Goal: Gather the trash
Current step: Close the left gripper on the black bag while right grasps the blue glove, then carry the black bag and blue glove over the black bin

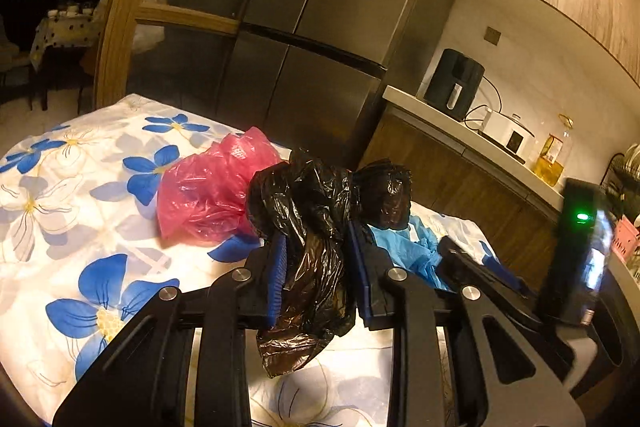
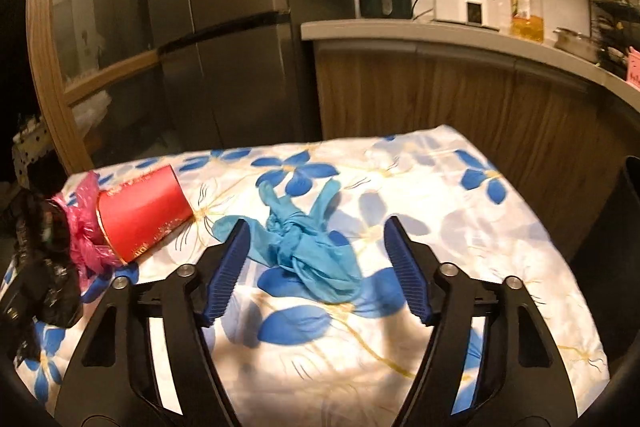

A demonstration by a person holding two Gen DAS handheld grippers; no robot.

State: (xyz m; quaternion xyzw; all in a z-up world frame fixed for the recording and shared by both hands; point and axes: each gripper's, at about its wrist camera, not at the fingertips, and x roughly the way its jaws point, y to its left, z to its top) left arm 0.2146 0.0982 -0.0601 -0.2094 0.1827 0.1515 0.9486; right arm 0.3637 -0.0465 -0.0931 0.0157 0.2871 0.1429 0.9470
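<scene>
My left gripper is shut on a crumpled black plastic bag, which bulges above its blue pads and hangs below them. A pink plastic bag lies just behind it on the left. In the right wrist view my right gripper stands open over the table. Knotted blue gloves lie on the cloth between its fingers, and neither pad touches them. A red paper cup lies on its side to the left, its mouth against the pink bag. The black bag shows at the far left edge.
The table wears a white cloth with blue flowers. A dark bin stands off its right edge. Behind are a steel fridge and a wooden counter with an air fryer, a cooker and an oil bottle.
</scene>
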